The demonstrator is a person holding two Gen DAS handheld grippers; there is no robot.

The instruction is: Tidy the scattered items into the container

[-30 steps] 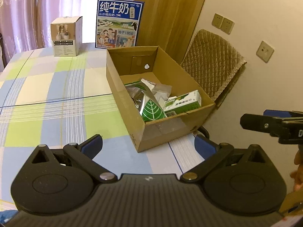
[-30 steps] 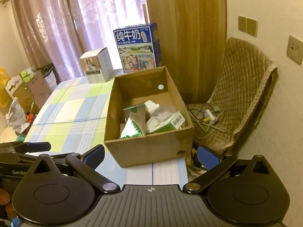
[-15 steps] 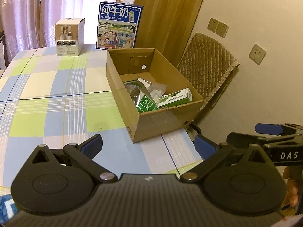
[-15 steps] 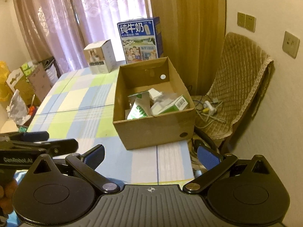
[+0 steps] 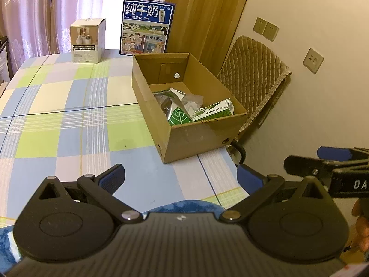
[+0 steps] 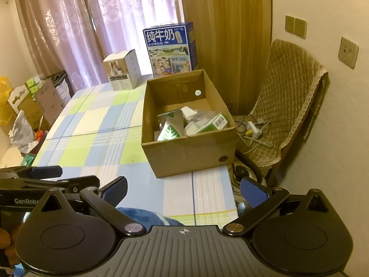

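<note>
An open cardboard box [image 5: 203, 136] [image 6: 189, 154] stands at the right edge of the checked table. Inside lie a green leaf-print packet [image 5: 178, 115] [image 6: 169, 132], a green and white carton [image 5: 213, 110] [image 6: 208, 123] and crumpled clear wrappers [image 5: 193, 99]. My left gripper [image 5: 181, 177] hangs open and empty over the table's near end, well short of the box. My right gripper [image 6: 183, 190] is likewise open and empty, back from the box. Each gripper appears at the edge of the other's view.
A blue milk carton case [image 5: 146, 28] [image 6: 170, 48] and a small white box [image 5: 87, 41] [image 6: 122, 70] stand at the table's far end. A quilted chair [image 6: 288, 106] with cables sits right of the table. Blue fabric [image 5: 184, 205] lies beneath the grippers. Bags and boxes [image 6: 27, 106] crowd the floor left.
Both grippers have drawn back and away from the cardboard box, which now looks smaller and farther off. Blue fabric has come into view below them. Both stay open.
</note>
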